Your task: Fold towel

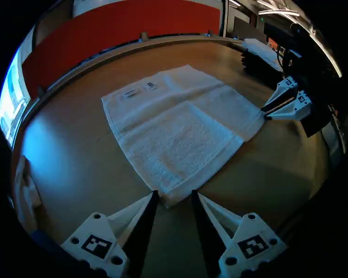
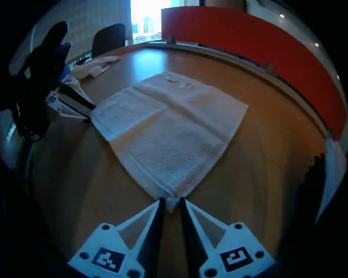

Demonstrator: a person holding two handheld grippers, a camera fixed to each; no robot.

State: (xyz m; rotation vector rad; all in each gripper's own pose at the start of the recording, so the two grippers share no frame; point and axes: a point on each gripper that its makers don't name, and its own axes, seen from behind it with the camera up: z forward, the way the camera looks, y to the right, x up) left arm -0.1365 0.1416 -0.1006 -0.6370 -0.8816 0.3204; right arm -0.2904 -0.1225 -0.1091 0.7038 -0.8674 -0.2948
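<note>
Left gripper view: brown wooden table top (image 1: 81, 153) with a curved far rim; red wall panel (image 1: 118, 32) behind it; bright window (image 1: 11, 102) at the left. White terry towel (image 1: 174, 125) lies flat mid-table, partly folded over, with two small tags (image 1: 140, 89) at its far edge, too small to read. On the left gripper (image 1: 174, 194), jaws spread, nearest towel corner lying between them. On the right gripper (image 1: 265, 113), farther off, jaws pinching the towel's right-hand corner; whatever holds it is lost in shadow. Right gripper view: towel on the table, nearest corner nipped between this gripper's narrowly set jaws. Left gripper is at the towel's left-hand corner, its holder a dark silhouette. Dark chair (image 2: 108, 39) stands beyond; crumpled white cloth (image 2: 97, 67) lies near the rim.
</note>
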